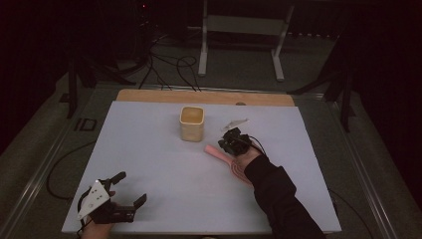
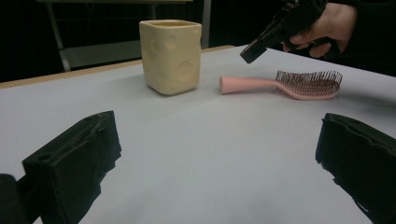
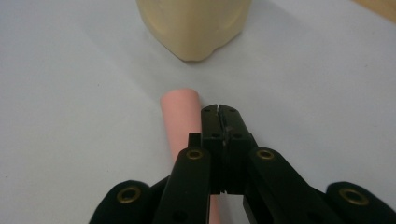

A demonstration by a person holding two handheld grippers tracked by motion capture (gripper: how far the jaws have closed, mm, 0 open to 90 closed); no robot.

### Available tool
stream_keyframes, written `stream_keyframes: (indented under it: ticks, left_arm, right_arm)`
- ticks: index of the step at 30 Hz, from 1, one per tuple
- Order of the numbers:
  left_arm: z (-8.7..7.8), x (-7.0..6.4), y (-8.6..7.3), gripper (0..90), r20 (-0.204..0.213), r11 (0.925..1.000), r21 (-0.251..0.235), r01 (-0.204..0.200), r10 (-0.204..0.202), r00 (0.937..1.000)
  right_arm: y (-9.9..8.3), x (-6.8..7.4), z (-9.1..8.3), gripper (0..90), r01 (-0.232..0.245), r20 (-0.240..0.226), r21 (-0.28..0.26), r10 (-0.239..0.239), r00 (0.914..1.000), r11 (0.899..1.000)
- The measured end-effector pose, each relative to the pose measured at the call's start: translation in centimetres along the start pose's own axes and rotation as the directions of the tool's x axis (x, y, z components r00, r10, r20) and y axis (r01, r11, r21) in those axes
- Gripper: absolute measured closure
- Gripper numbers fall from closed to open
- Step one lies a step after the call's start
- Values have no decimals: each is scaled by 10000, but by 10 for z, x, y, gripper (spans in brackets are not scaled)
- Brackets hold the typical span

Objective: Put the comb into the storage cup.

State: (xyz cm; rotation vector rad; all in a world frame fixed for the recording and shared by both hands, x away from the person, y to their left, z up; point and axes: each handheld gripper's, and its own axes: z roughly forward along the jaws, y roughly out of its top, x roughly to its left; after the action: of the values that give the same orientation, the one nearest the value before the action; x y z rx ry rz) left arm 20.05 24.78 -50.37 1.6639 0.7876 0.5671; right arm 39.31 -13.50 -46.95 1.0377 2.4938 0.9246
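Note:
A pink hairbrush (image 1: 226,160) lies on the pale mat, bristles up, its handle (image 3: 180,116) pointing toward a cream square cup (image 1: 191,123). My right gripper (image 1: 226,142) hovers just over the handle end with its jaws pressed together and nothing between them (image 3: 219,112). From the left gripper view the brush (image 2: 285,84) rests to the right of the cup (image 2: 171,53), and the right gripper (image 2: 261,44) hangs in the air above the handle. My left gripper (image 1: 131,188) sits near the front left corner, open wide (image 2: 215,163) and holding nothing.
The mat (image 1: 149,149) covers a wooden table whose far edge (image 1: 204,96) shows behind the cup. Cables and a metal stand's legs (image 1: 203,45) are on the floor beyond. A small hole (image 1: 241,104) marks the wooden strip.

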Motion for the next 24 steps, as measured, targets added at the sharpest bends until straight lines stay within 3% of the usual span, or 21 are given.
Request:
stream_keyframes:
  ticks: [9, 24]
  left_arm:
    - [1, 0, 0, 2, 50, 10000, 28, -7, 7, 10000]
    - [1, 0, 0, 2, 92, 9999, 89, -47, 46, 9999]
  right_arm:
    - [6, 0, 15, 900, -56, 195, 766, 41, 9998, 9970]
    - [8, 3, 35, 900, -433, 457, 1413, 372, 9983, 9890]
